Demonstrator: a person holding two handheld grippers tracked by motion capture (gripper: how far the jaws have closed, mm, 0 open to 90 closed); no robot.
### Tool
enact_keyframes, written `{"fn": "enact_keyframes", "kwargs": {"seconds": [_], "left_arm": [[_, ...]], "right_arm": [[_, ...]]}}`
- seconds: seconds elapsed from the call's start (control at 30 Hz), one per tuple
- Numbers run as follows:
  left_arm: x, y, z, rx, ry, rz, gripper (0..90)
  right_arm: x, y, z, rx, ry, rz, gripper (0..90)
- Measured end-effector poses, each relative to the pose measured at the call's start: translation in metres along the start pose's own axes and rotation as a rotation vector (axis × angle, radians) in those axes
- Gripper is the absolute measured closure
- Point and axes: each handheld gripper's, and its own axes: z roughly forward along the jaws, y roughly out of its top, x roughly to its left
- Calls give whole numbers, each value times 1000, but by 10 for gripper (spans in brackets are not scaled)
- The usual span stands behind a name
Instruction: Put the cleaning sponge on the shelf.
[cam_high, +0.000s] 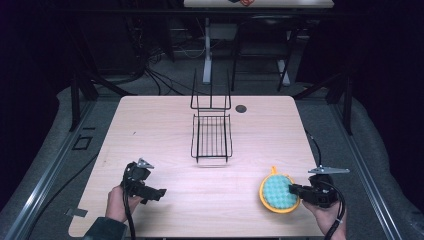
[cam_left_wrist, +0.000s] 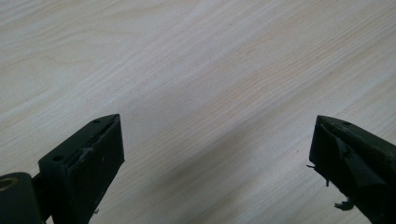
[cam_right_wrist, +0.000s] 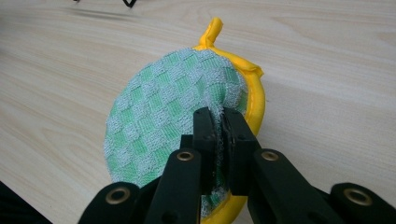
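High view: the right gripper (cam_high: 295, 189) pinches a round green pad (cam_high: 279, 193) at the table's (cam_high: 165, 125) near right edge; a wire rack (cam_high: 211, 136) stands mid-table, well apart. Right gripper view: jaws clamp the pad's (cam_right_wrist: 163, 126) yellow rim, lifting it tilted. Left gripper view: the left gripper (cam_left_wrist: 215, 154) stands wide apart over bare wood, holding nothing.

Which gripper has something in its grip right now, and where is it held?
The right gripper pinches the round green-and-yellow scrub pad at its edge, opposite the yellow loop. The left gripper is open over bare table.
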Motion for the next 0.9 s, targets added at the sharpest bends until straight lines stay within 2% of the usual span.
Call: {"fn": "enact_keyframes", "kwargs": {"seconds": [0.4,0.9], "left_arm": [[1,0,0,0,4,-2,31],[1,-2,0,3,8,-8,31]], "right_arm": [[3,10,-6,-33,2,-9,854],[8,31,-9,-72,17,-24,854]]}}
